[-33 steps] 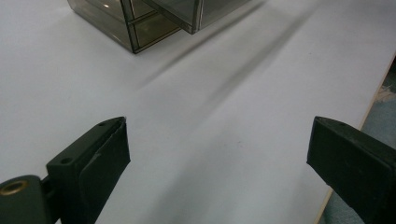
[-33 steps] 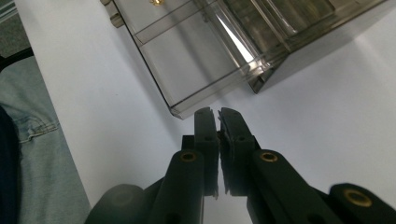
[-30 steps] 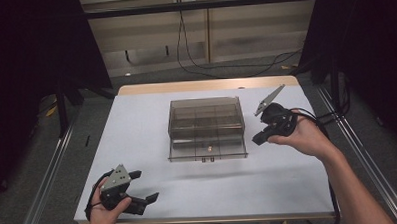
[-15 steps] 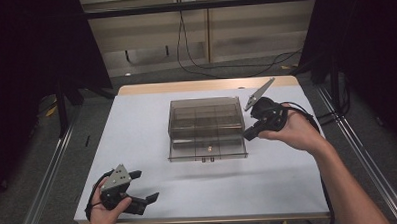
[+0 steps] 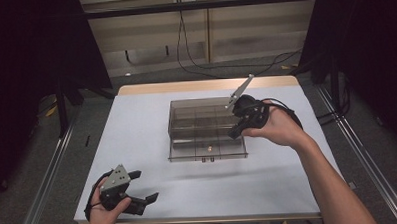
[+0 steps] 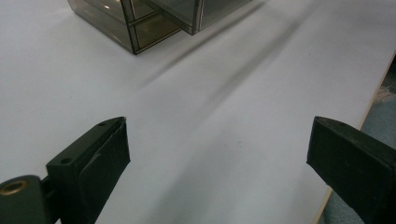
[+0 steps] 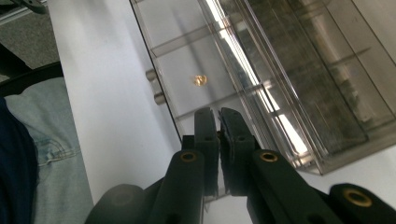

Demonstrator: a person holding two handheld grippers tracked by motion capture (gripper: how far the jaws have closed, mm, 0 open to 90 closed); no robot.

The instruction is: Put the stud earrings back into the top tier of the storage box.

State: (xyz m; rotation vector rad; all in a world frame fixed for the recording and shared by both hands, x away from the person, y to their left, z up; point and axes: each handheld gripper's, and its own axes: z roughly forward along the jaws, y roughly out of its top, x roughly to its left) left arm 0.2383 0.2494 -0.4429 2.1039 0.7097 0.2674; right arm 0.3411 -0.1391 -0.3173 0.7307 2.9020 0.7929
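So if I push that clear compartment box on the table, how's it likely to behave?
The clear compartment box looks like thin rigid plastic, so it is probably stiff and light. Its base is wide and flat, so it should slide on the smooth white table rather than tip. The small gold piece inside may skitter about.

The left claw (image 5: 139, 190) was black, with a grey three-cornered plate (image 5: 116, 177) on top that carried small dark holes. Its two jaws were broad black blocks with flat pads, and a brass-coloured rivet (image 6: 13, 187) sat behind one pad. The right claw (image 5: 235, 129) was also black, with a black cable (image 5: 286, 111) looping behind it and brass-coloured rivets (image 7: 188, 157) on the jaw arms. The forearms were bare, without sleeves. Light blue jeans (image 7: 51, 154) appeared beside the right claw.
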